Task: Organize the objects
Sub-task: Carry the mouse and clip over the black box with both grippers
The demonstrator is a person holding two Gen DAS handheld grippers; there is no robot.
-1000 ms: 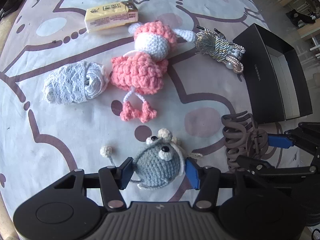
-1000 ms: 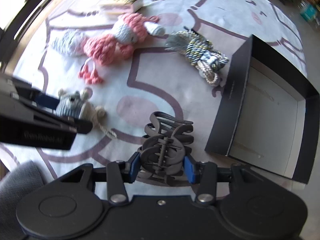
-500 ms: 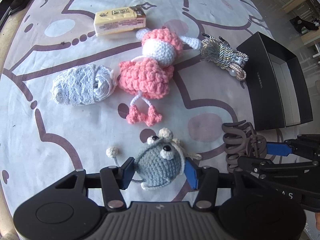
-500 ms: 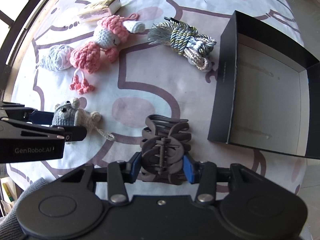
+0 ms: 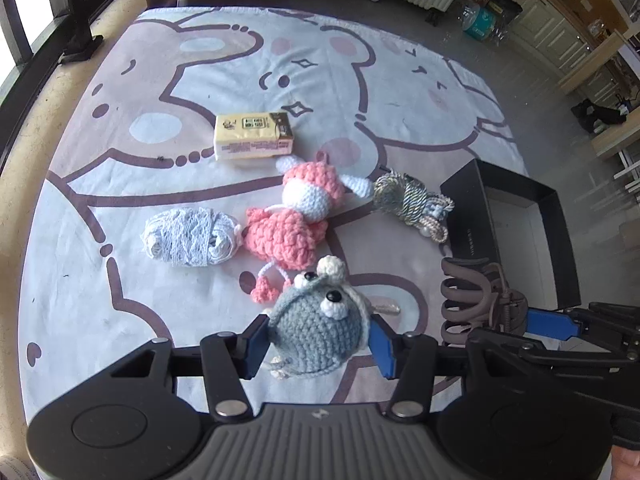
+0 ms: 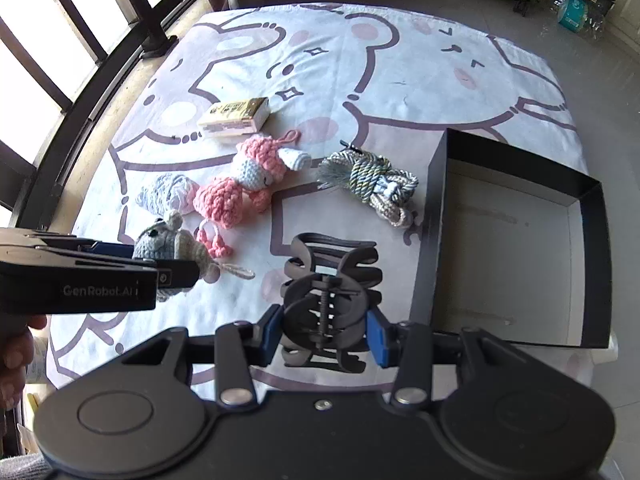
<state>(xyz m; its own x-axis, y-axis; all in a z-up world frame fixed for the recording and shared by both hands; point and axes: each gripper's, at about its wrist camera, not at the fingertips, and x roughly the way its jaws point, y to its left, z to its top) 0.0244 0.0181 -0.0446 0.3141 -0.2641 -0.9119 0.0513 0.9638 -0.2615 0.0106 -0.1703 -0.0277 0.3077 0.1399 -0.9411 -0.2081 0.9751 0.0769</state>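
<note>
Both wrist views look steeply down (fisheye) from behind each claw, close above the counter (image 5: 100,208); both share its toys and black box (image 6: 516,240).

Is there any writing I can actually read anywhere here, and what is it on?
"GenRobot.AI": on the side of the left gripper, seen from the right wrist view.
Yellow packet: printed labels, too small to read.
Black box: faint lettering on its outer wall, too blurred to read.

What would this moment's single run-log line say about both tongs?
left tongs: shut on grey crochet mouse | right tongs: shut on brown hair claw | black box: empty
</note>
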